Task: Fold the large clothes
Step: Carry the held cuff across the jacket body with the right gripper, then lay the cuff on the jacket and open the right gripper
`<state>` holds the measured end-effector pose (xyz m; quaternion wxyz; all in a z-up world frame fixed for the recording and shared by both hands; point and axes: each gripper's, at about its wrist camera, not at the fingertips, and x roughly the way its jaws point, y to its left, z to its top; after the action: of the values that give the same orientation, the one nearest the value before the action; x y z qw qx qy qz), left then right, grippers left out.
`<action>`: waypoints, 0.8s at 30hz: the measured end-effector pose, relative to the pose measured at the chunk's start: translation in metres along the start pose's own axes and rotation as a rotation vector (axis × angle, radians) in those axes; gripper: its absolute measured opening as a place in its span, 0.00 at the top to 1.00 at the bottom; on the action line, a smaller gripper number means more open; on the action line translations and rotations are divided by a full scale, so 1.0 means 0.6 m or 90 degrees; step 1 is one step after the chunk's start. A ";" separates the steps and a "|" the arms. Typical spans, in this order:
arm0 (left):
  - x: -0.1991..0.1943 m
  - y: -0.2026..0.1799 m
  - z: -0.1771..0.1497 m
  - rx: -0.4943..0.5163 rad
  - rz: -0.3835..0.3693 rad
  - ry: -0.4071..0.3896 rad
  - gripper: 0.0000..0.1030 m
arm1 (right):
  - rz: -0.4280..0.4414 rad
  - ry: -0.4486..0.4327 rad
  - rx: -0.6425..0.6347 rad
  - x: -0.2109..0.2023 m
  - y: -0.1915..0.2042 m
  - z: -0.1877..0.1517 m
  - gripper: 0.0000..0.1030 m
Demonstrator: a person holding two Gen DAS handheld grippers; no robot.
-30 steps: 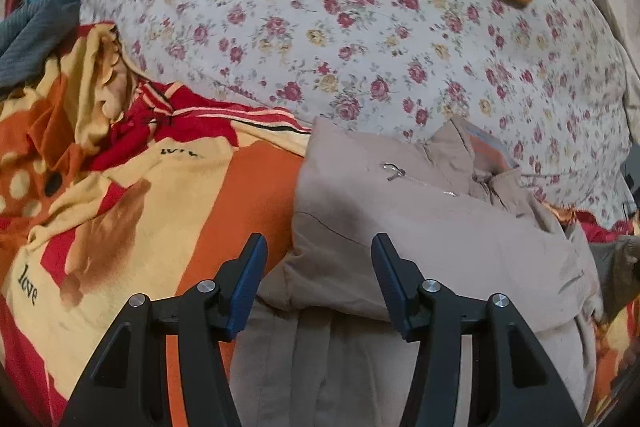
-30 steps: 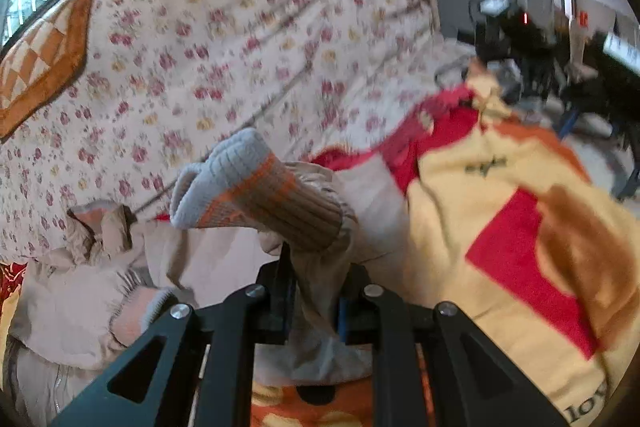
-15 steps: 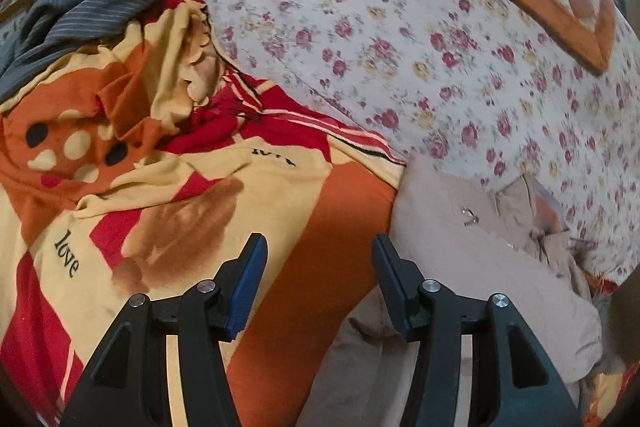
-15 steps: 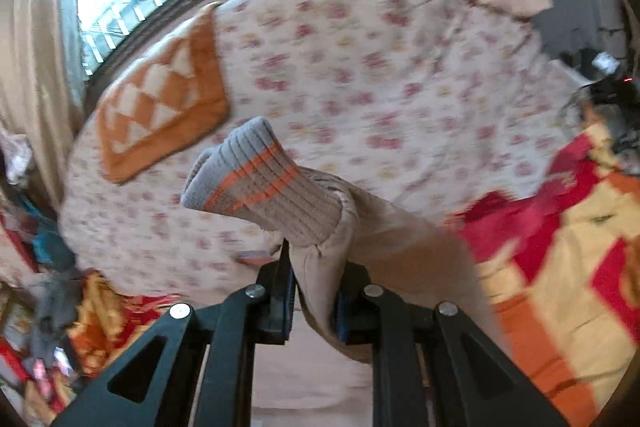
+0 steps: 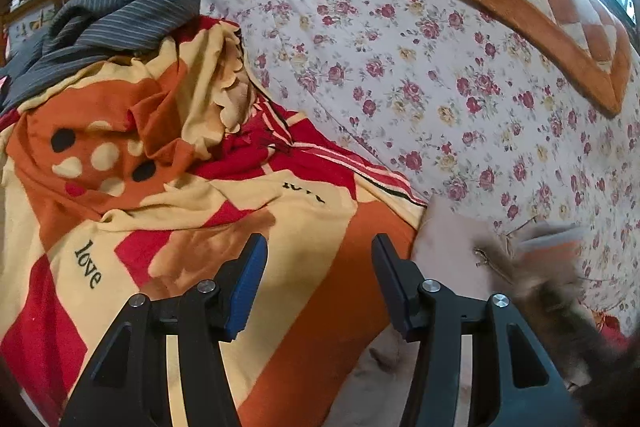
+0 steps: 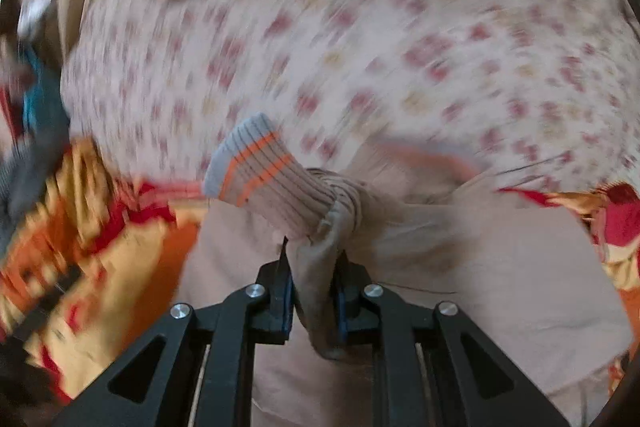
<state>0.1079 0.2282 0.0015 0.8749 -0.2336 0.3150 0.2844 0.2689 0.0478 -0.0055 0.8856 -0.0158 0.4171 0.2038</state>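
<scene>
1. The beige padded fabric jacket [image 6: 460, 255] is lying spread over the lower middle and right of the right wrist view, on the bed, and showing as a pale patch at the lower right of the left wrist view [image 5: 452, 251].
2. Its sleeve is ending in a ribbed knit cuff with grey and orange stripes [image 6: 256, 167], which is sticking up and to the left at the centre of the right wrist view, free of the bed.
3. The right tongs [image 6: 313, 291] are pinching the sleeve fabric just below that cuff, pads pressed together on it; judging by the task, the sleeve is being held there so it can be carried across the jacket body for a fold.
4. The left tongs [image 5: 318, 283] are standing spread at the bottom centre of the left wrist view with nothing between them, hanging over the blanket and probably waiting to pin or take another edge.
5. The red, orange and yellow printed fleece blanket [image 5: 160, 219] is filling the left half of that view, under and beside the jacket.
6. The white quilt with small red roses [image 5: 400, 67] is bulging across the upper right, with an orange checked plush cushion [image 5: 552, 11] lying on it at the top right.
7. A grey striped cloth [image 5: 112, 15] is crumpled at the upper left.
</scene>
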 end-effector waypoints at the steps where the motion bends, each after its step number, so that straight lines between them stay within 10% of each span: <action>1: 0.002 -0.002 -0.001 0.001 0.000 0.002 0.59 | 0.007 0.026 -0.017 0.023 0.012 -0.012 0.84; 5: 0.013 -0.015 -0.007 0.016 -0.008 0.019 0.59 | 0.019 0.094 -0.085 0.080 0.044 -0.060 0.74; 8: 0.016 -0.026 -0.010 0.030 -0.015 0.023 0.59 | 0.096 0.095 -0.079 0.057 0.032 -0.069 0.32; 13: 0.016 -0.056 -0.014 0.063 -0.047 0.024 0.59 | 0.118 0.047 -0.106 -0.073 -0.044 -0.085 0.32; 18: 0.004 -0.148 -0.020 0.134 -0.183 -0.013 0.59 | -0.007 -0.094 0.015 -0.229 -0.271 -0.091 0.32; 22: 0.013 -0.244 -0.053 0.232 -0.294 -0.001 0.60 | -0.113 -0.166 0.128 -0.283 -0.434 -0.127 0.70; 24: 0.037 -0.280 -0.081 0.295 -0.275 0.023 0.78 | -0.126 -0.133 0.145 -0.267 -0.473 -0.136 0.85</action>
<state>0.2101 0.0852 -0.0090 0.9391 -0.0943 0.3303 0.0087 0.2242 -0.2842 0.0206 0.9360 0.0647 0.3393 0.0677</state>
